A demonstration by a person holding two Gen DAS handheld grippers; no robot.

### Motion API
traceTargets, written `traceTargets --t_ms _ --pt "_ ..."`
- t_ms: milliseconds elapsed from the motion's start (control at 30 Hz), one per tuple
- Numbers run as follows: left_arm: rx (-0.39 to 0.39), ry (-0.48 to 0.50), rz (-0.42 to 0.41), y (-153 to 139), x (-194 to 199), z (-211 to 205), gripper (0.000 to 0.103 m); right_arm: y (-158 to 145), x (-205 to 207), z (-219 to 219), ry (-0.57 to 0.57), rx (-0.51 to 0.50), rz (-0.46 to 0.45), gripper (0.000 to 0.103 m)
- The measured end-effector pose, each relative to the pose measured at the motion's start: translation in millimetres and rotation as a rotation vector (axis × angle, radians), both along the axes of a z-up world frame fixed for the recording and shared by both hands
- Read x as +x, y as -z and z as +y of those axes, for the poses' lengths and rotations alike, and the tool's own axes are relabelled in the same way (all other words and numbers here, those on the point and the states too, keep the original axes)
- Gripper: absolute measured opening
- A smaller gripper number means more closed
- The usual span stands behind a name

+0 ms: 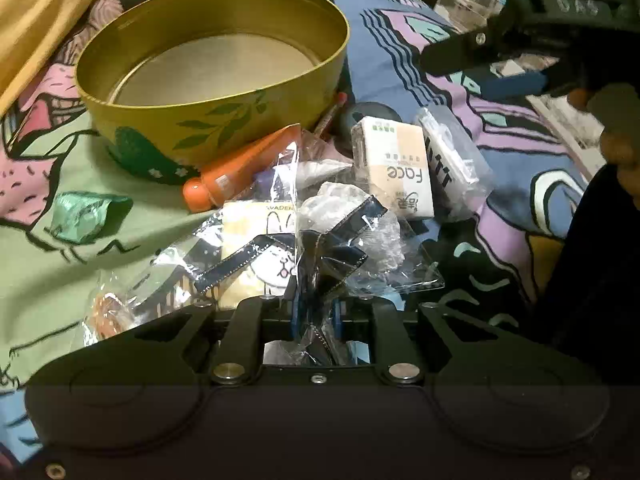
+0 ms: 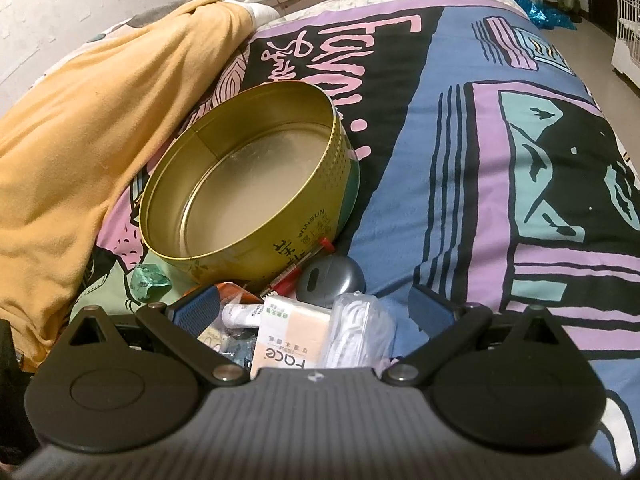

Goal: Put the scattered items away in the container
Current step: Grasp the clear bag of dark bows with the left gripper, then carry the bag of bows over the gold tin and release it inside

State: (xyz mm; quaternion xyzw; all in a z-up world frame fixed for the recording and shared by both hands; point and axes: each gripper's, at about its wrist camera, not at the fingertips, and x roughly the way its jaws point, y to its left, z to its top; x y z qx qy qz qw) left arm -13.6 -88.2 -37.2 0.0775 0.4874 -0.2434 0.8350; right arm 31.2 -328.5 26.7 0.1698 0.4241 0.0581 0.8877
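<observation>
Place: a bedroom in a home
Bed: patterned bedspread (image 2: pixel 460 128) in purple, blue and black covers it edge to edge
Bedding: yellow blanket (image 2: pixel 80 128) bunched along the left edge
Floor: white wire rack (image 2: pixel 628 28) beyond the far right corner

Both cameras are sitting on the grippers and looking steeply down along the fingers onto a bed with a patterned cover (image 2: pixel 460 128). The left wrist view is hanging very close over the pile of small items, facing the round tin (image 1: pixel 216 80) beyond it. The right wrist view is looking from slightly farther back and higher, taking in more of the bed. The 2 views are sharing the tin (image 2: pixel 248 176), the tissue pack (image 1: pixel 396 164) (image 2: pixel 288 344) and the yellow cloth (image 2: pixel 88 128).
</observation>
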Motion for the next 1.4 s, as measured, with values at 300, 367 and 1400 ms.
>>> traceTargets --t_ms 300,367,1400 --pt "-0.069 -0.116 -0.08 -41 -9 17 0.013 0 0 2 -0.006 -0.005 0.006 0.103" --pt "-0.069 -0.137 -0.104 -50 -7 16 0.013 0 0 2 -0.008 -0.006 0.006 0.103" --pt "-0.115 -0.208 -0.277 -140 24 24 0.013 2 1 4 -0.017 -0.016 0.016 0.103"
